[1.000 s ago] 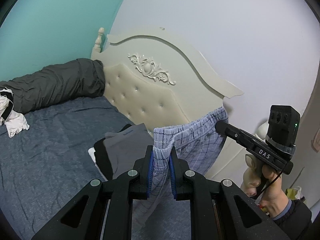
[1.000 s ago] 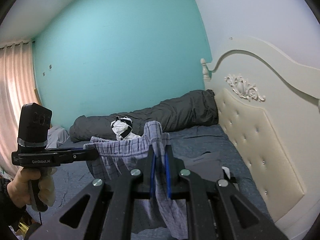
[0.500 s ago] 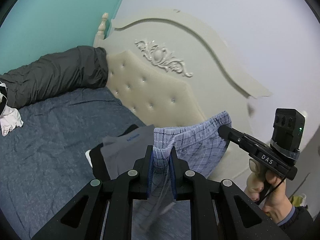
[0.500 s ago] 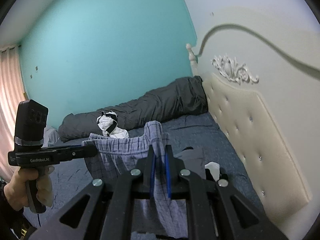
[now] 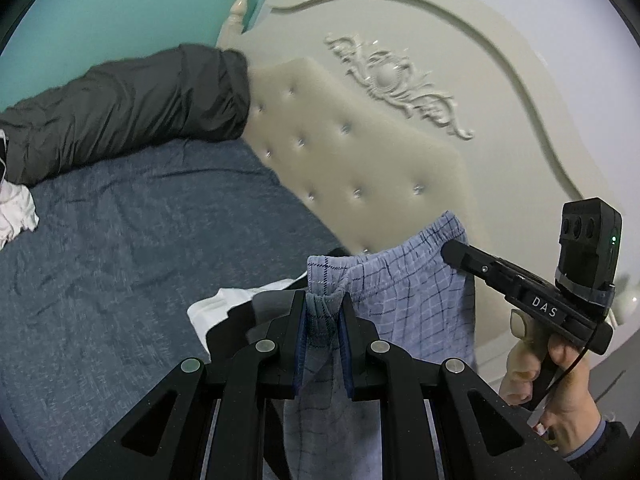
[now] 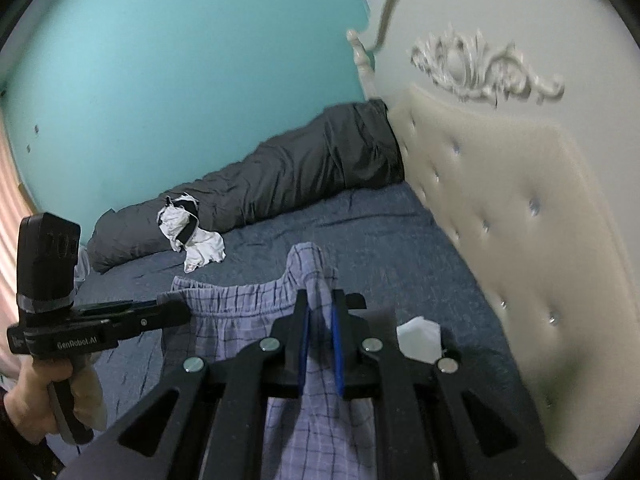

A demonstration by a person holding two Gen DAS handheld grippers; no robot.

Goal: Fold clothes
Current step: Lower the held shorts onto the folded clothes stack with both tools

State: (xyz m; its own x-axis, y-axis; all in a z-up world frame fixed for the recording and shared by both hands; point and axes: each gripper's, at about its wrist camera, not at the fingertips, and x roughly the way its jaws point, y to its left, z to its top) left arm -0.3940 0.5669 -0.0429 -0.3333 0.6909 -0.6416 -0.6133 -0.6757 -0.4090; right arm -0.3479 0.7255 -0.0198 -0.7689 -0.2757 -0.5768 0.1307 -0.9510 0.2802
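Two grippers hold one pair of blue checked shorts by the waistband, stretched in the air above the bed.

From the left wrist view, the left gripper has its jaws clamped on a bunched end of the elastic waistband, and the cloth hangs down between the two black fingers. To the right of the jaws, the right gripper pinches the other end of the waistband, its handle held in one hand with a dark sleeve at the wrist. Just beyond and left of the jaws lies one stack of folded clothes, grey on top with a white edge showing. Far ahead to the left, one rolled dark grey duvet lies along the teal wall, and one white garment sits at the left edge. One cream tufted headboard with a carved ornament rises beyond the jaws to the right.

From the right wrist view, the right gripper has its jaws closed on a fold of the shorts, which rises in a peak above them. To the left, the left gripper grips the waistband's far end, held by one hand. One white folded piece lies just right of the jaws. Ahead and left, one crumpled white and black garment rests against the duvet. The headboard fills the right side.
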